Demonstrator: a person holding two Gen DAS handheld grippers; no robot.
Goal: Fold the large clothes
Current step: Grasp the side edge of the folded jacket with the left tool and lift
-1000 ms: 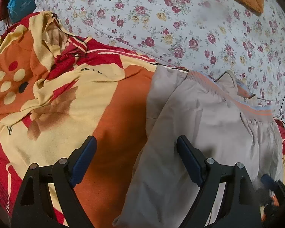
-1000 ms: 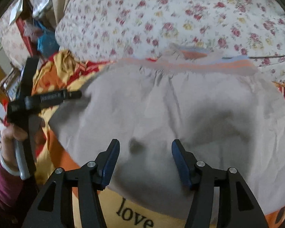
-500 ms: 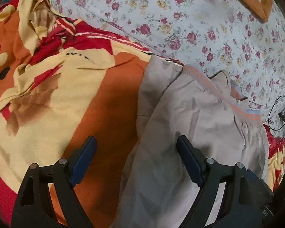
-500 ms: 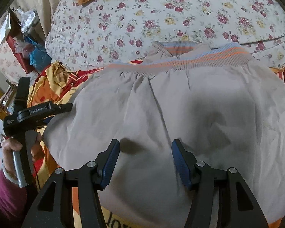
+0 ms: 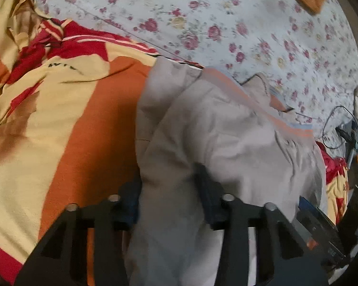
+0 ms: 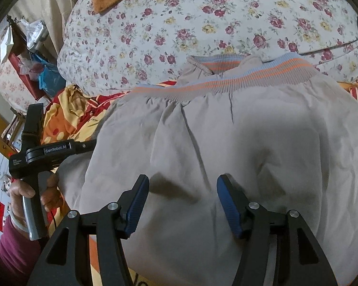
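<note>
Nearest the right wrist camera, the right gripper (image 6: 181, 202) hovers with jaws apart over the beige garment (image 6: 226, 147). At its left edge, the left gripper (image 5: 167, 197) has a fold between its jaws, on the orange blanket (image 5: 66, 128); floral bedding (image 6: 202, 19) lies beyond.

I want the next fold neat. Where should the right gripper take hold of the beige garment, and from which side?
Probably the near hem of the beige garment, approached from the near edge. The striped ribbed band lies far off against the floral bedding, while the open right gripper hovers over flat cloth that offers no edge to pinch.
</note>
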